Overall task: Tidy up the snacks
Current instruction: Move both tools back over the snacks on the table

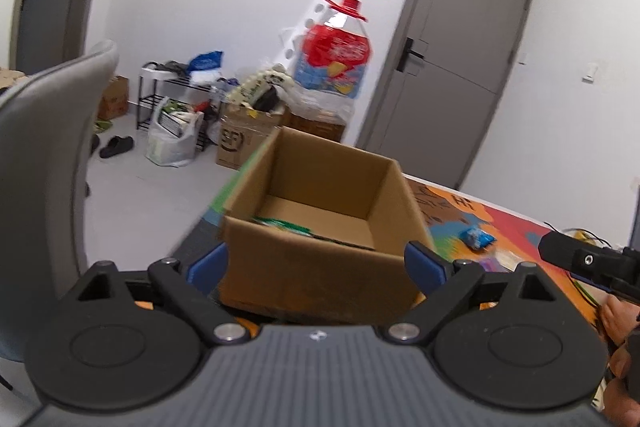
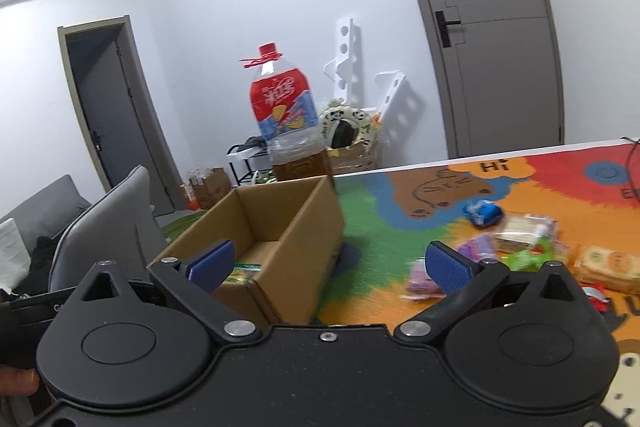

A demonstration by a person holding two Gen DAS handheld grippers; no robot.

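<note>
- Snacks [image 2: 516,239]: loose packets lie scattered on the colourful mat [image 2: 540,183], all to the right of the cardboard box [image 2: 280,223]; among them are a blue packet [image 2: 484,213], a pale wrapped block [image 2: 526,233], a purple packet [image 2: 476,247] and a tan biscuit pack [image 2: 608,267].
- Cardboard box: open-topped, standing on the mat at the table's left end; it serves as the landmark and, by judgement, the collecting bin.
- Large bottle [image 2: 286,115]: red cap and label, seen behind the box's far wall.
- Left gripper [image 1: 316,261]: blue fingers spread wide, one to each side of the box's near wall in this view; nothing is held.
- Right gripper [image 2: 328,265]: fingers spread and empty, hovering between the box's right wall and the nearest packets.
- Green packet [image 2: 242,273]: already inside the box, lying on its floor near the front wall.
- Step in hand, as judged: one item is boxed and the sorting is at an early stage.
- Next move, as judged: the right gripper must travel right of the box, descend on a packet, close, and carry it over the box rim.
</note>
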